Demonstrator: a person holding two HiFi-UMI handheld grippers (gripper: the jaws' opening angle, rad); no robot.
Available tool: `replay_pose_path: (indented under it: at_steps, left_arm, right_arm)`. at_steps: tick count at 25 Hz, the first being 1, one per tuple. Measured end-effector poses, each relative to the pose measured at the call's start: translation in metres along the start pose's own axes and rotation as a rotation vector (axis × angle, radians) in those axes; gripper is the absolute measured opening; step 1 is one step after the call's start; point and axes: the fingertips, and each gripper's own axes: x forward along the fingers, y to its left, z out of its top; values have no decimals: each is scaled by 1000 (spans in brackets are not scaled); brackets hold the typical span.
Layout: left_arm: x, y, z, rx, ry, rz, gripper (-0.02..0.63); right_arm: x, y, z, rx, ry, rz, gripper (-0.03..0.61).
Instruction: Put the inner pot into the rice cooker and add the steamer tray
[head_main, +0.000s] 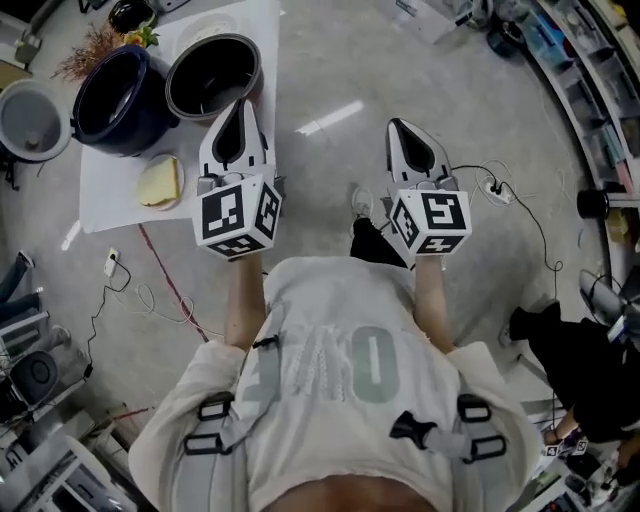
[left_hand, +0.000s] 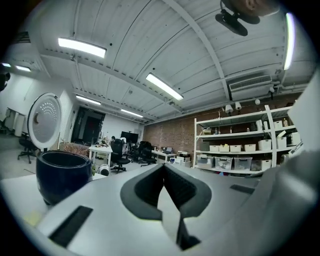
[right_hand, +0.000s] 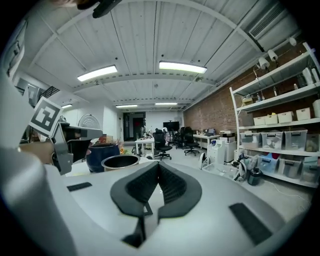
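The person (head_main: 240, 300) wears a pale grey short-sleeved T-shirt (head_main: 330, 330) with faded lettering, under grey harness straps (head_main: 245, 400) with black buckles (head_main: 415, 430). The white, black-padded left gripper (head_main: 242, 105) and right gripper (head_main: 395, 125) each carry a black-and-white marker cube (head_main: 238, 215).

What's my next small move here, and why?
Probably open the left claw and ease it to the rim of the inner pot: the pot sits on the table beside the cooker, not in it, and that claw, nearest it, is shut and empty.
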Motion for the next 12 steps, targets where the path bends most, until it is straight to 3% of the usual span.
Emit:
replay_pose_path:
  at_steps: [6,12]
  left_arm:
    - [88,-24,14,26,-7,80,20]
    - [148,-54,8,36,2,153,20]
  right_arm:
    - [71,-78,35,-22,-15,61,8]
    - [123,-147,39,-15,7,127,8]
